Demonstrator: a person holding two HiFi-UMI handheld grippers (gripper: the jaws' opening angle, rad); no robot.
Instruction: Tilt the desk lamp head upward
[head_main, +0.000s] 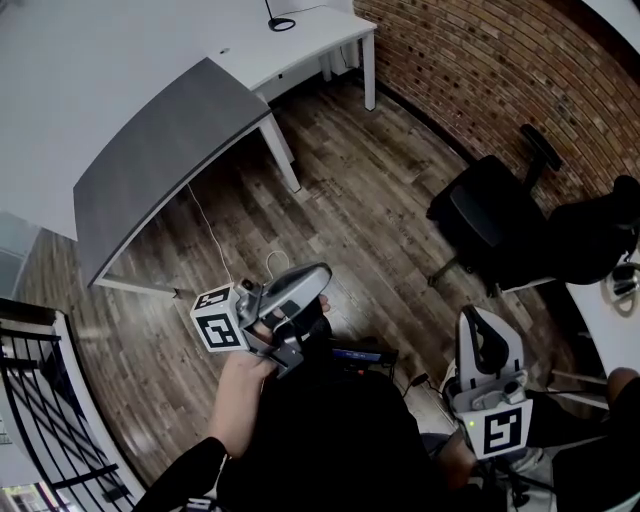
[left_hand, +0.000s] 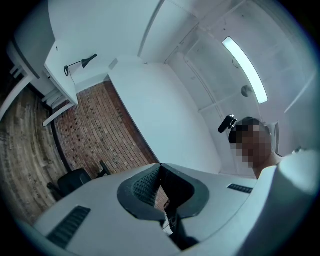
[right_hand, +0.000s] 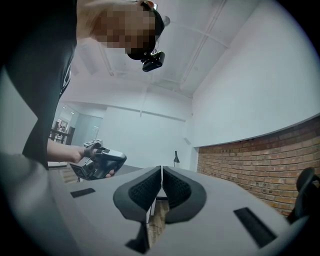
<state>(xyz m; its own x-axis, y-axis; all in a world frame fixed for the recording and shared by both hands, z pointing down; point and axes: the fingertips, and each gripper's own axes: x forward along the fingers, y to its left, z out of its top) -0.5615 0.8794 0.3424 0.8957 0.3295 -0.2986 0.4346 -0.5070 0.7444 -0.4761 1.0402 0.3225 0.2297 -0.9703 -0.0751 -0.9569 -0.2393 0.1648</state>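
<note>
Black desk lamp (left_hand: 82, 62) upper left, far off; left gripper (left_hand: 160, 170), right gripper (right_hand: 161, 172) lower centre, jaws pressed together, empty.

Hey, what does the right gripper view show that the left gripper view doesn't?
Only the right gripper view: the left gripper, held in a hand. Only the left gripper view: a lit ceiling light strip. Both: the distant desk lamp, the brick wall and a black office chair. Each view also shows its own jaws shut on nothing, the right gripper like the left.
</note>
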